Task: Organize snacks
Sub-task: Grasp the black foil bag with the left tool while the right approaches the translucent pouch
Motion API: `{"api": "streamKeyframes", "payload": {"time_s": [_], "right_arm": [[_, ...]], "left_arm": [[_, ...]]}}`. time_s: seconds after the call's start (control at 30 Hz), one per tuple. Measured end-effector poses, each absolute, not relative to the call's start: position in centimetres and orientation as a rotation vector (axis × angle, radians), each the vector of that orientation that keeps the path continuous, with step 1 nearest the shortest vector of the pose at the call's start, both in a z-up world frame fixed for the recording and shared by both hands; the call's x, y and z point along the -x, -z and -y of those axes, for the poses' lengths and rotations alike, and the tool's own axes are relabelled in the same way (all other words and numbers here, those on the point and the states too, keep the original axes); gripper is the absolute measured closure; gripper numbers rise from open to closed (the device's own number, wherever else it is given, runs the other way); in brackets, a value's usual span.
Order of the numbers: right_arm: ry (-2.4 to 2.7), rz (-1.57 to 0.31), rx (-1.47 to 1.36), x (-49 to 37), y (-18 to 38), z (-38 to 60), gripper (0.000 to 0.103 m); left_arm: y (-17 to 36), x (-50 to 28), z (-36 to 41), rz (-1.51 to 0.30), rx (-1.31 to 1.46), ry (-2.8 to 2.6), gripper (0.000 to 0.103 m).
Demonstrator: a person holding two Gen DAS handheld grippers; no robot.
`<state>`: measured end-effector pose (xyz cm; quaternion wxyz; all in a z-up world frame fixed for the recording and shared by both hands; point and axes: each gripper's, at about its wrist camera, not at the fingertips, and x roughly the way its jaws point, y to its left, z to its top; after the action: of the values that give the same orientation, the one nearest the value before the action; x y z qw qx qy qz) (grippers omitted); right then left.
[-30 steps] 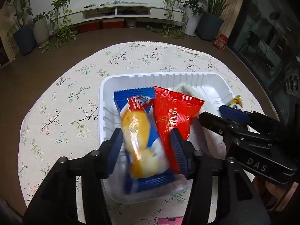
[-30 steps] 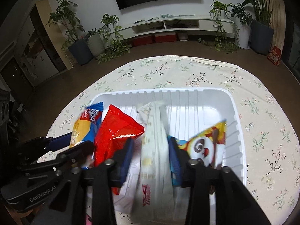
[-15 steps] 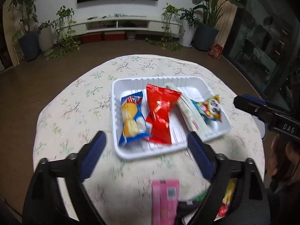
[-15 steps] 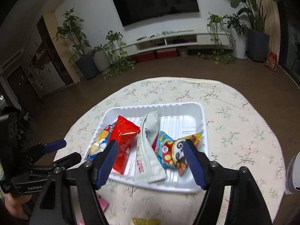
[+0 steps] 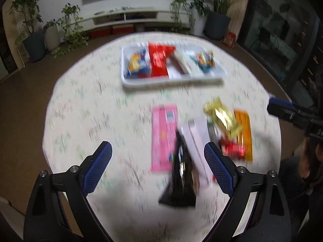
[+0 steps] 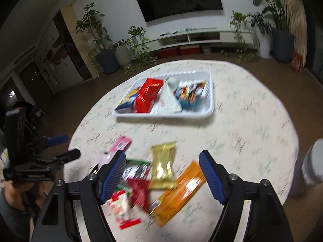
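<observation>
Though blurred, loose snacks (image 5: 201, 137) unreadable, left claw (image 5: 157, 167) empty

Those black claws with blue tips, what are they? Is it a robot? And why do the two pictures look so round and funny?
No robot here. A person holds a pinching tool in each hand, and each tool has a small camera that looks out along its two fingers. That wide lens bends the picture round. One picture comes from the left gripper, the other from the right gripper. Both stand open and hold nothing.

They hang above a round table with a flowery cloth. At the far side sits a white tray with four snack packets already laid in a row, one of them a red bag. Nearer lies a loose pile waiting to be sorted: a pink box, a black bag, a gold packet and an orange packet. Everything looks smeary, so the writing on the packets cannot be read.
</observation>
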<state>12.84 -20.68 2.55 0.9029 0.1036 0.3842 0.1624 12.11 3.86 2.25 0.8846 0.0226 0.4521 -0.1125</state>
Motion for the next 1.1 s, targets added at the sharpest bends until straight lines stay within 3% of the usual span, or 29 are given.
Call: {"api": "streamKeyframes", "payload": {"time_s": [0.33, 0.4, 0.47, 0.73, 0.87, 1.1], "right_arm": [[-0.503, -0.864, -0.279, -11.4, 0.0, 15.4, 0.029], [-0.504, -0.878, -0.281, -11.5, 0.4, 14.9, 0.030], [-0.499, -0.895, -0.274, -11.7, 0.9, 14.4, 0.030], [-0.483, -0.946, -0.280, -12.4, 2.7, 13.9, 0.031], [-0.481, -0.952, -0.274, -12.6, 2.9, 13.8, 0.031], [-0.489, -0.966, -0.270, -13.1, 3.4, 13.3, 0.036]], "left_arm": [[1.2, -9.5, -2.6, -0.965, -0.119, 0.240, 0.011], [1.2, -9.9, -2.5, -0.969, -0.121, 0.243, 0.025], [1.5, -10.3, -2.5, -0.980, -0.107, 0.253, 0.029], [2.0, -11.9, -2.4, -1.000, -0.104, 0.252, 0.029], [2.4, -12.3, -2.4, -1.009, -0.091, 0.256, 0.040], [2.7, -12.6, -1.5, -1.010, -0.082, 0.313, 0.075]]}}
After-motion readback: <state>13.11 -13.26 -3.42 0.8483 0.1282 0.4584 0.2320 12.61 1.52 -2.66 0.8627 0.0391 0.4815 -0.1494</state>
